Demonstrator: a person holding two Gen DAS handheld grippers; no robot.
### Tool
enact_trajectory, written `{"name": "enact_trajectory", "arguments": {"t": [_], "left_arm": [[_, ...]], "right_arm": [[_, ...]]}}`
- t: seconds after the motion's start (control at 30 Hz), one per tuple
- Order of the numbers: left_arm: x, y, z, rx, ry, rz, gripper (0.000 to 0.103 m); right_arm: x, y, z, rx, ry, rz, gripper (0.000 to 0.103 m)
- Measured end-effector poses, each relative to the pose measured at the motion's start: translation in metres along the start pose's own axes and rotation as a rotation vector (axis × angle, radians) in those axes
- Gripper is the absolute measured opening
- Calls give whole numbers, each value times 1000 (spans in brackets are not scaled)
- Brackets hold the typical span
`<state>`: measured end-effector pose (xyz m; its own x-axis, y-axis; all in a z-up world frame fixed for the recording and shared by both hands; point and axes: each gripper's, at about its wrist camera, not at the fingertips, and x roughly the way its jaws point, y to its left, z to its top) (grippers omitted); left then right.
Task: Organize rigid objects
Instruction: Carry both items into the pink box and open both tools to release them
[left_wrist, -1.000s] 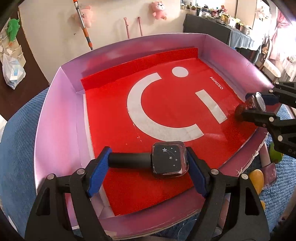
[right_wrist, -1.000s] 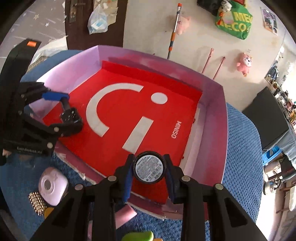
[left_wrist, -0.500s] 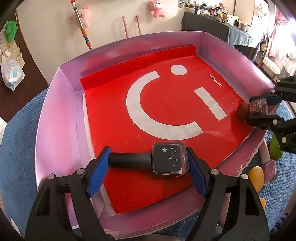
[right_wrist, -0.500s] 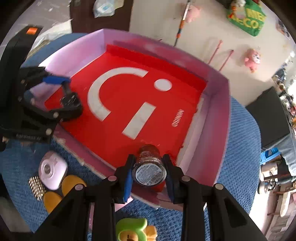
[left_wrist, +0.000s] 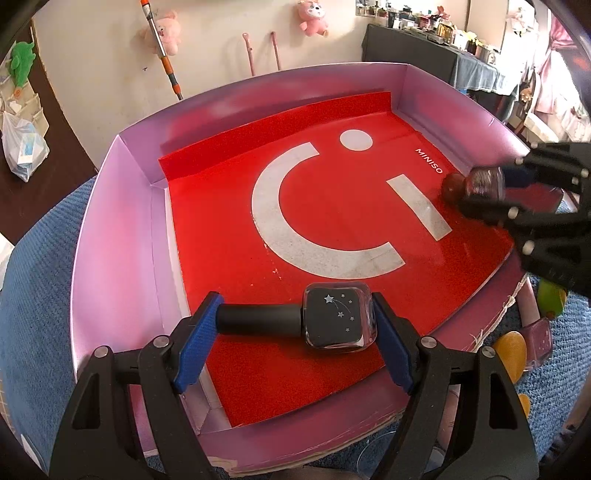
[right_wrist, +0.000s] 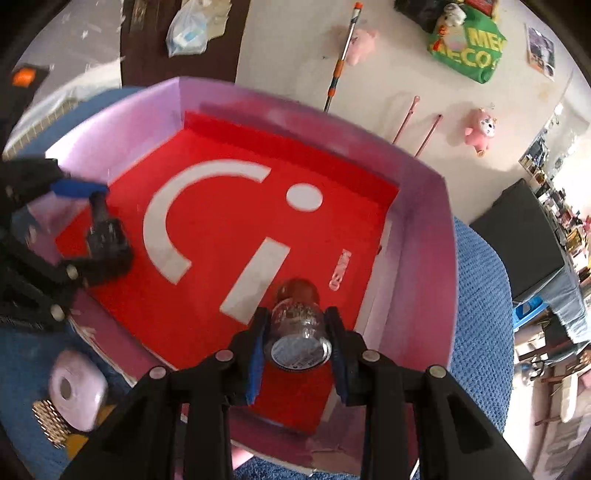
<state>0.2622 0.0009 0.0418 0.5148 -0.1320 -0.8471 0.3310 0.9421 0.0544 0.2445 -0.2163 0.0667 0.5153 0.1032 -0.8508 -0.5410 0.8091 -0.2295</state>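
left tool (left_wrist: 295, 325) is clamped end to end on a black nail polish bottle (left_wrist: 338, 319), one blue pad on the tip of its black cap, the other on the square glass base with the little white stars. the bottle lies sideways across the tool, cap toward the tool's left, low over the red liner of the pink box (left_wrist: 114, 236), at the near edge of the box right in front of the tool. whether the bottle touches the liner i cannot tell.

over to the right tool (right_wrist: 297, 341), and it's gripping a glittery dark-red nail polish bottle (right_wrist: 299, 325) by the sides of its glass body, label end toward the camera and round red cap pointing ahead along the fingers. this one sits over the liner too, just before the tool's tips, beside the short white bar of the printed logo, with the small miniso lettering (right_wrist: 340, 269) just to the tool's right. from the left wrist view the same bottle shows far off to the right, by the box's right wall, blurred.

outside the box, on the blue knitted cloth (right_wrist: 480, 288), a pale lilac compact case (right_wrist: 75, 387) lies left of the right tool, with a studded gold piece (right_wrist: 50, 424) just beside it. yellow pieces (left_wrist: 511, 345) lie by the box corner, right of the left tool.
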Motion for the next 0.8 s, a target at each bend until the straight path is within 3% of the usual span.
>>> {"name": "enact_trajectory", "arguments": {"t": [0.3, 0.5, 0.8], "left_arm": [[2, 1, 1, -3, 5, -2, 78], [1, 1, 1, -6, -1, -4, 78], [-12, 0, 0, -7, -48, -4, 78]], "right_arm": [[1, 0, 0, -5, 17, 16, 33], [1, 3, 1, -6, 19, 46, 48], [-6, 4, 1, 20, -1, 66, 54]]}}
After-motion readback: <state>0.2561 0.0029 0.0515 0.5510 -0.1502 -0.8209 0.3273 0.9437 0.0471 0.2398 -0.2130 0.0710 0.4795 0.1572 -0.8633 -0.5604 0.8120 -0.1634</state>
